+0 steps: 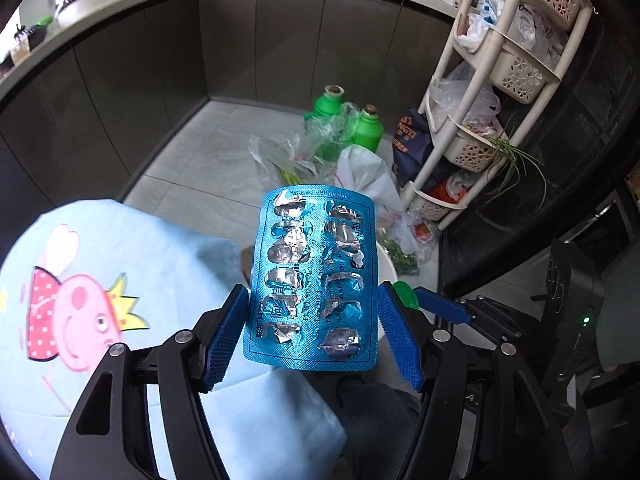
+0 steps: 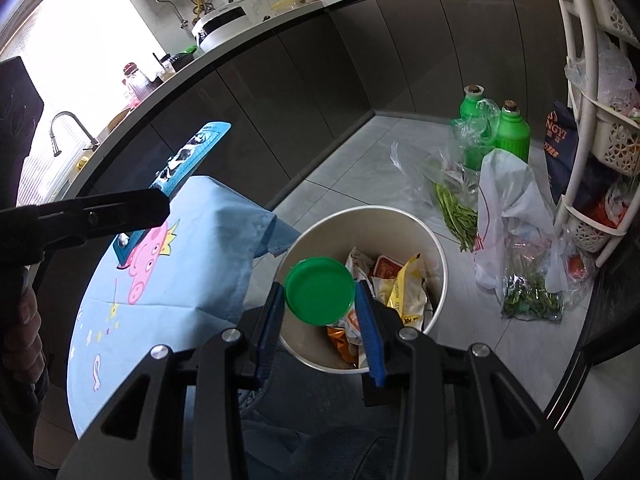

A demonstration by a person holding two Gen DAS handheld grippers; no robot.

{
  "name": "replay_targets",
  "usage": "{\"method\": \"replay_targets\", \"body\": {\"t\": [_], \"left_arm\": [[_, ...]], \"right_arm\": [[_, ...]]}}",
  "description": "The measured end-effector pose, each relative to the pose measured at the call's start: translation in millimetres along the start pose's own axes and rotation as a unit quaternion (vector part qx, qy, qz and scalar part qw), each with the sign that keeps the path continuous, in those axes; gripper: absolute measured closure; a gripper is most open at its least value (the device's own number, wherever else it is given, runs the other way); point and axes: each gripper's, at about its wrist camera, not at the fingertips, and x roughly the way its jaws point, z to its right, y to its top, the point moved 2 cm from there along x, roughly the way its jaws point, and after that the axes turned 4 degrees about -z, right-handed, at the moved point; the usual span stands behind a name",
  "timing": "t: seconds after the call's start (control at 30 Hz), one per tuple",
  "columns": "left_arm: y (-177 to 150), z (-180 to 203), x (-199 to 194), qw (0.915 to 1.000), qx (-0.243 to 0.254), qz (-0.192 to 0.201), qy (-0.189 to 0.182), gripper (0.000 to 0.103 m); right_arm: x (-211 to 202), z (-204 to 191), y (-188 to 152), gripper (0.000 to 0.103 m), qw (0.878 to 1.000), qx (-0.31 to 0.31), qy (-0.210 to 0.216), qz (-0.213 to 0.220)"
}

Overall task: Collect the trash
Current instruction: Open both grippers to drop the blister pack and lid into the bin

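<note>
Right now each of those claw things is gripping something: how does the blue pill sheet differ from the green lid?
The blue pill sheet is a flat rectangle with torn silver foil pockets; the green lid is a plain, smooth round disc. The sheet spans wider jaws in the left gripper; the lid sits in the narrower right gripper. The lid hangs over the trash bin; the sheet is beside it, over the blue cloth. Both are held edge to edge between blue pads.

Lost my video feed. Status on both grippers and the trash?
Left gripper shut on blue foil blister pack. Right gripper shut on round green plastic lid, over white round bin. Nothing in the way.
</note>
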Motion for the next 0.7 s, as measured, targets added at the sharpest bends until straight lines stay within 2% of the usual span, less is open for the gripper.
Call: {"method": "replay_targets", "body": {"t": [0.17, 0.47, 0.53, 0.57, 0.6, 0.63, 0.67, 0.7], "left_arm": [[6, 0, 24, 0.9994, -0.004, -0.020, -0.027, 0.040], [11, 3, 51, 0.9988, 0.016, -0.028, -0.036, 0.039], [13, 4, 50, 0.9990, 0.024, -0.017, -0.034, 0.031], [13, 3, 49, 0.9992, 0.025, -0.008, -0.032, 0.014], [13, 0, 45, 0.9993, 0.022, 0.009, -0.029, 0.009], [13, 0, 43, 0.9992, 0.020, 0.021, -0.029, 0.009], [13, -2, 40, 0.9990, 0.017, 0.028, -0.032, 0.009], [13, -4, 38, 0.9989, 0.011, 0.031, -0.034, 0.009]], "right_arm": [[14, 11, -2, 0.066, 1.000, 0.005, -0.008, -0.014], [41, 24, -4, 0.064, 0.999, 0.002, -0.019, -0.031], [45, 23, -5, 0.062, 0.999, -0.009, -0.024, -0.028], [47, 22, -5, 0.057, 0.999, -0.018, -0.027, -0.027], [47, 21, -6, 0.041, 0.999, -0.025, -0.031, -0.022], [46, 20, -6, 0.026, 0.999, -0.029, -0.033, -0.016], [44, 19, -8, 0.022, 0.999, -0.037, -0.031, -0.007], [42, 18, -9, 0.013, 0.999, -0.045, -0.025, -0.002]]}}
